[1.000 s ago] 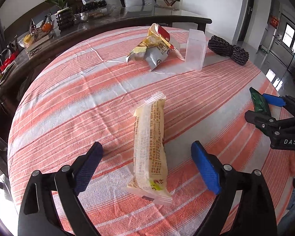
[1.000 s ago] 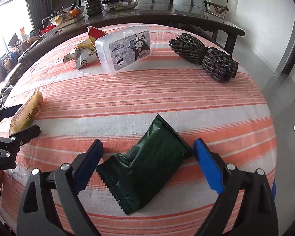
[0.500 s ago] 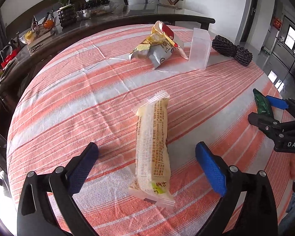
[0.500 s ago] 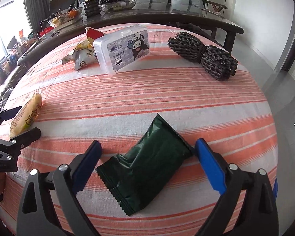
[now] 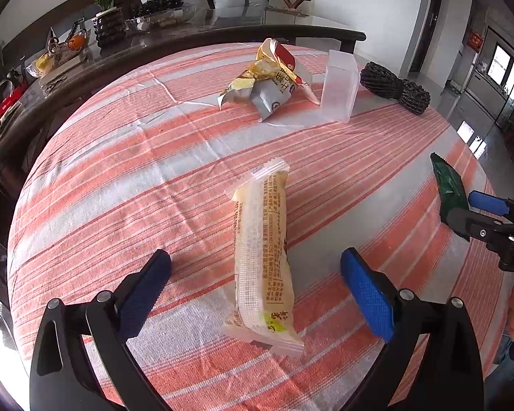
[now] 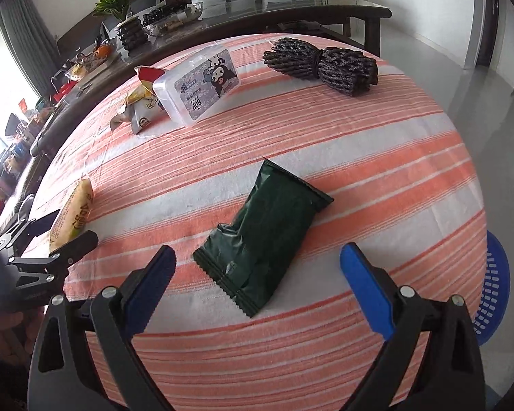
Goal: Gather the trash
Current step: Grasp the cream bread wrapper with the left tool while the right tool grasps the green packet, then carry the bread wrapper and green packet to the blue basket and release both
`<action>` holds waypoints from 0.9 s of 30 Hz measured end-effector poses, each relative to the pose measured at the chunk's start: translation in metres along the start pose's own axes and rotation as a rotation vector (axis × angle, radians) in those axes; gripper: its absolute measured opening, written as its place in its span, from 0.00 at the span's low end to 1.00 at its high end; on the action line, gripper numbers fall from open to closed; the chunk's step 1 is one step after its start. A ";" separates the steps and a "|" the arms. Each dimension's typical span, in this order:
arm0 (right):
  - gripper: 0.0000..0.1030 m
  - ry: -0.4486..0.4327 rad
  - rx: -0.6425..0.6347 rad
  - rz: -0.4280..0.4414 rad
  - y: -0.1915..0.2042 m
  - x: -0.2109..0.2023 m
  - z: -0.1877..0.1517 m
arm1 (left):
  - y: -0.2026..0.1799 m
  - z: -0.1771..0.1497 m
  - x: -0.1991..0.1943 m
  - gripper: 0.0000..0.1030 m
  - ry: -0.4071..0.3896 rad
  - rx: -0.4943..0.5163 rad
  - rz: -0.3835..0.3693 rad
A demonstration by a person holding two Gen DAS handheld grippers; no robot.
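A long yellow snack wrapper (image 5: 262,257) lies on the striped tablecloth, its near half between the wide-apart fingers of my open left gripper (image 5: 257,287). A dark green wrapper (image 6: 262,236) lies flat between the spread fingers of my open right gripper (image 6: 257,281). Neither gripper touches its wrapper. A crumpled yellow, red and silver bag (image 5: 267,82) rests at the far side of the table. The left wrist view also shows the green wrapper (image 5: 449,186) at the right, with one blue fingertip (image 5: 486,202) of the right gripper beside it.
A clear plastic box (image 6: 197,84) with a cartoon label stands by the crumpled bag. A coil of dark rope (image 6: 322,63) lies at the far right. A blue perforated basket (image 6: 493,291) sits below the table's right edge. A dark cluttered table (image 5: 154,30) stands behind.
Both grippers have drawn back and risen a little from their wrappers. The right wrist view has swung, so the blue basket now shows. The wrappers have not moved.
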State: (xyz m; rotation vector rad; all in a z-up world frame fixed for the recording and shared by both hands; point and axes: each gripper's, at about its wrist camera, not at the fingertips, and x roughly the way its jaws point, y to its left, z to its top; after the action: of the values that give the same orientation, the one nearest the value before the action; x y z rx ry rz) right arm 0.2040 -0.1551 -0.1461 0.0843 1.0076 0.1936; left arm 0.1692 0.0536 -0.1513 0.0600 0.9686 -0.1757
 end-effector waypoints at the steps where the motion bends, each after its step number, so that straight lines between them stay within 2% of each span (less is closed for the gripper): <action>1: 0.91 0.001 -0.046 -0.035 0.004 0.004 0.001 | 0.002 -0.001 -0.002 0.95 0.004 0.001 -0.002; 2: 0.87 0.007 -0.096 -0.068 0.006 0.007 0.001 | 0.004 -0.002 -0.005 0.95 0.005 0.002 -0.002; 5: 0.74 0.028 -0.142 -0.063 -0.004 -0.001 -0.005 | 0.009 -0.008 -0.013 0.95 0.007 0.027 -0.004; 6: 0.73 0.041 -0.144 -0.076 -0.011 -0.005 -0.008 | 0.009 -0.008 -0.015 0.95 0.006 0.037 -0.014; 9: 0.74 0.057 -0.100 0.008 -0.028 -0.017 -0.007 | 0.005 -0.006 -0.015 0.95 0.009 0.053 -0.073; 11: 0.74 0.075 -0.115 0.011 -0.027 -0.018 -0.001 | -0.004 0.000 -0.011 0.91 0.019 0.072 -0.083; 13: 0.74 0.101 -0.131 0.016 -0.023 -0.012 0.009 | -0.013 0.008 -0.005 0.78 0.029 0.107 -0.061; 15: 0.74 0.147 -0.085 0.034 -0.025 0.001 0.019 | -0.016 0.015 0.001 0.72 0.043 0.124 -0.042; 17: 0.72 0.155 -0.075 0.018 -0.024 0.008 0.026 | -0.015 0.021 0.006 0.61 0.057 0.121 -0.038; 18: 0.53 0.152 -0.085 -0.006 -0.022 0.008 0.028 | -0.013 0.023 0.006 0.53 0.052 0.119 -0.040; 19: 0.40 0.147 -0.085 -0.012 -0.022 0.007 0.030 | -0.012 0.024 0.005 0.29 0.047 0.119 -0.037; 20: 0.38 0.144 -0.073 0.002 -0.024 0.005 0.031 | -0.011 0.025 0.004 0.18 0.049 0.116 -0.036; 23: 0.37 0.108 -0.074 0.025 -0.027 -0.011 0.029 | -0.008 0.026 -0.004 0.16 0.031 0.088 -0.081; 27: 0.37 0.062 -0.055 0.088 -0.038 -0.035 0.030 | -0.028 0.029 -0.019 0.16 -0.009 0.100 -0.124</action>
State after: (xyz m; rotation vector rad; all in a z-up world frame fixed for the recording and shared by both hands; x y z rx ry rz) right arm 0.2157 -0.1992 -0.1072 0.0732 1.0609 0.3053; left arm 0.1770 0.0250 -0.1185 0.0910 0.9551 -0.3383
